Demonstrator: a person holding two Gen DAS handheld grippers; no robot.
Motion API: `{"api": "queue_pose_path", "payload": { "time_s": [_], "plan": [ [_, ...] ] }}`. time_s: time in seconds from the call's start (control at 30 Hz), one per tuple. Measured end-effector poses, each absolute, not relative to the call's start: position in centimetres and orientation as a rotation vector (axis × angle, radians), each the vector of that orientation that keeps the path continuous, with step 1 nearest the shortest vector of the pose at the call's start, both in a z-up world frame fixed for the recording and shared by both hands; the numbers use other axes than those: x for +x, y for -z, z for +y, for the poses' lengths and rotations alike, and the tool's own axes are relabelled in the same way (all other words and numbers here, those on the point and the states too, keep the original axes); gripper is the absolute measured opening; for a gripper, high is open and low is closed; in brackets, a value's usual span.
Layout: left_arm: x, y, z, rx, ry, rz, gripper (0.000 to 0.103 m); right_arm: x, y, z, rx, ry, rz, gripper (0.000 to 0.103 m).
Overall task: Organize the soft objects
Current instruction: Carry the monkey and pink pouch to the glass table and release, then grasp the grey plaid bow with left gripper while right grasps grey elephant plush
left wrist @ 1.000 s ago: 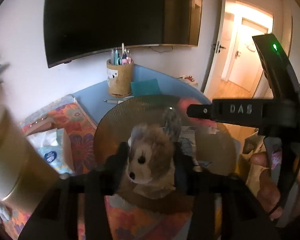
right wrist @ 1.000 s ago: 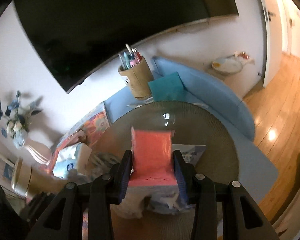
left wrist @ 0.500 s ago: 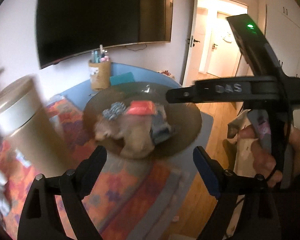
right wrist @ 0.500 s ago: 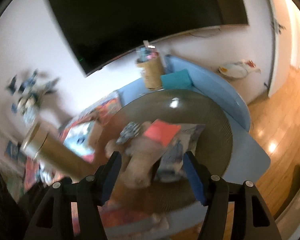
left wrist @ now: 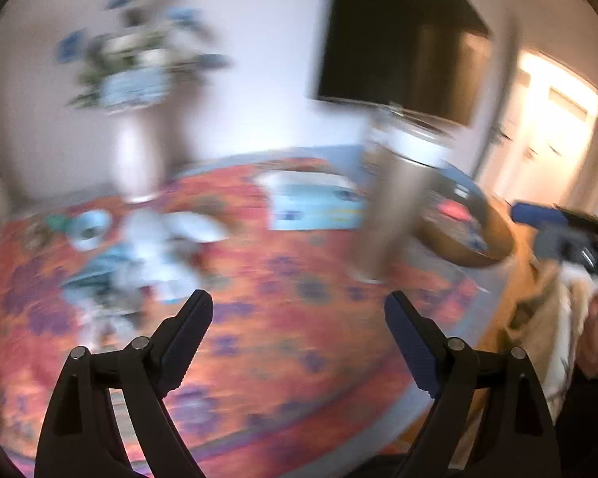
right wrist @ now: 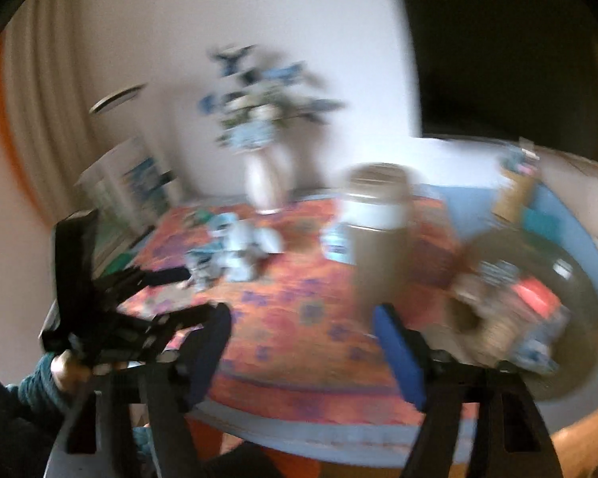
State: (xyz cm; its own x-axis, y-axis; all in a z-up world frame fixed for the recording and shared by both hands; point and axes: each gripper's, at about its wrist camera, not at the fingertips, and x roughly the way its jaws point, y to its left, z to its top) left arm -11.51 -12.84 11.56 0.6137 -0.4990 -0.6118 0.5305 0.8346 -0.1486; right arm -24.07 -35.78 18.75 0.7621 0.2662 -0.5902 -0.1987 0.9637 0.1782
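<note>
We have a plush toy (right wrist: 478,318) and pink pouch (right wrist: 534,294) in the right-hand bowl (right wrist: 578,275) — more soft objects (left wrist: 139,255) wait far left; left hand-held gripper (left wrist: 299,342) and right hand-held gripper (right wrist: 303,346) gape empty, the right's jaws having just widened.

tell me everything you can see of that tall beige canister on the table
The canister is a tall cylinder standing upright on the orange flowered tablecloth, with the vase behind it and the dark round tray to its right. Its body looks matte beige-brown, with a pale white band below the top. Motion blur hides any label, lid detail or material. A blue and white packet sits just behind its left side; contact is unclear. Neither tool touches it.
</note>
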Motion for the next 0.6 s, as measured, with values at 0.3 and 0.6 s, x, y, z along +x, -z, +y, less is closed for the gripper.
{"api": "queue_pose_path", "payload": {
  "time_s": [0.3,0.6],
  "plan": [
    [-5.9,-8.9,-4.4,0.07,0.331,0.789,0.087,-12.5,-14.7,-25.7,0.014,-0.251,0.837,0.08],
    [0.8,-2.9,-1.1,-0.118,0.336,0.911,0.087,-0.3,-7.1,-21.9,0.124,-0.202,0.958,0.08]
  ]
}}
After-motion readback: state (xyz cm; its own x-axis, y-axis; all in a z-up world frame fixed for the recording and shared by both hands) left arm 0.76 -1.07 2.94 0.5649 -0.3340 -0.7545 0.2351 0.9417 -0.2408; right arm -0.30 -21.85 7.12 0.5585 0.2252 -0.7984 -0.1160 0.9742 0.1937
